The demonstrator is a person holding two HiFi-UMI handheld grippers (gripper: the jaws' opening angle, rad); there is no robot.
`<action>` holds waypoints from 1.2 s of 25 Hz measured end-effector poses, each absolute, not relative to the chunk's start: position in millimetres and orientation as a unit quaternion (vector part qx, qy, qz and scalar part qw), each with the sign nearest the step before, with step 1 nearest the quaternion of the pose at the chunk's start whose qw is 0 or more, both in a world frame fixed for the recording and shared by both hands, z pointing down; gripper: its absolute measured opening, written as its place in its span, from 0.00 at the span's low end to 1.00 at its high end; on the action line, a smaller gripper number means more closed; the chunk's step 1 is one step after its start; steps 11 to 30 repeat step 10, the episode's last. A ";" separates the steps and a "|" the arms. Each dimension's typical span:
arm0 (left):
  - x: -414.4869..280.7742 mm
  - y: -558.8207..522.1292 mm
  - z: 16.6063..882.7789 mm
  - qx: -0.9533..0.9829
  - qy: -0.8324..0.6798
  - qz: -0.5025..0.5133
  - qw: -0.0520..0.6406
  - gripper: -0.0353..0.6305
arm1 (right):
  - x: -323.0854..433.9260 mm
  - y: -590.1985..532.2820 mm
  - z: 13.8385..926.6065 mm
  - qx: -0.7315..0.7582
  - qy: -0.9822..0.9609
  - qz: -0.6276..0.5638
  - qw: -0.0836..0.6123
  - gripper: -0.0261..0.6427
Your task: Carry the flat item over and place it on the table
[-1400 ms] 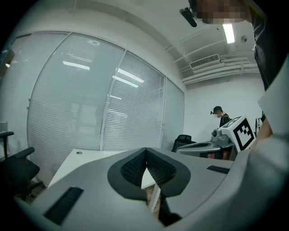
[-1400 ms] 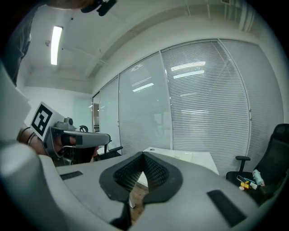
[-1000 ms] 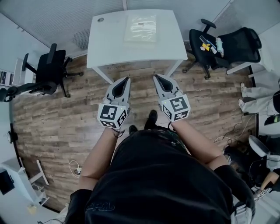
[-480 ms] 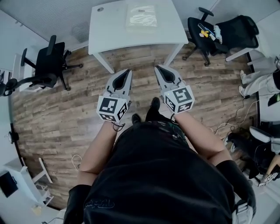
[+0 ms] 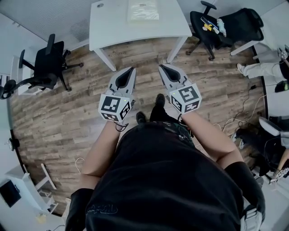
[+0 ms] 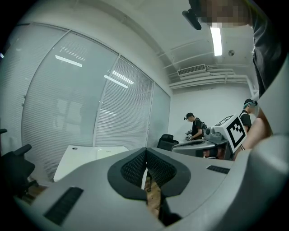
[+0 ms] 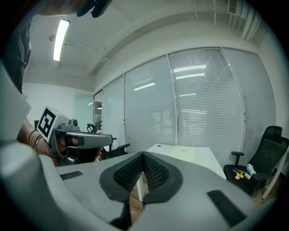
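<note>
A flat, pale, clear-wrapped item point(image 5: 143, 10) lies on the white table point(image 5: 113, 25) at the top of the head view. My left gripper point(image 5: 132, 69) and right gripper point(image 5: 161, 66) are held side by side over the wooden floor, short of the table and pointing toward it. Both are shut with nothing between their jaws. In the left gripper view the closed left gripper point(image 6: 145, 151) has the table point(image 6: 86, 155) beyond it. In the right gripper view the right gripper point(image 7: 143, 155) is likewise closed, with the table point(image 7: 194, 155) ahead.
A black office chair point(image 5: 45, 63) stands left of the table. Another black chair point(image 5: 212, 25) with small things on its seat stands to the right. A person's legs point(image 5: 264, 67) and floor cables point(image 5: 244, 117) are at the right edge. Glass walls with blinds rise behind the table.
The table and chairs have slid toward the top of the head view, so they lie farther from me. Both grippers have stayed shut, side by side.
</note>
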State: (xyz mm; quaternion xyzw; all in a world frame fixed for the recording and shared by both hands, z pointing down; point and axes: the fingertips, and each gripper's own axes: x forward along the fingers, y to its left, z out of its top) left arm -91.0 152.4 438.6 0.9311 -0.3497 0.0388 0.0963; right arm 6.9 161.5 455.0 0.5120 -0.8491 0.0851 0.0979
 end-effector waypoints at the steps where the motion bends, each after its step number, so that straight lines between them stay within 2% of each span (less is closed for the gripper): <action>1: -90.4 152.7 439.1 0.931 -0.349 0.039 0.097 0.07 | 7.0 162.2 455.7 0.513 -0.849 0.086 0.098 0.07; 30: -91.1 147.8 438.2 0.933 -0.342 0.035 0.104 0.07 | 4.7 156.9 450.8 0.521 -0.844 0.083 0.096 0.07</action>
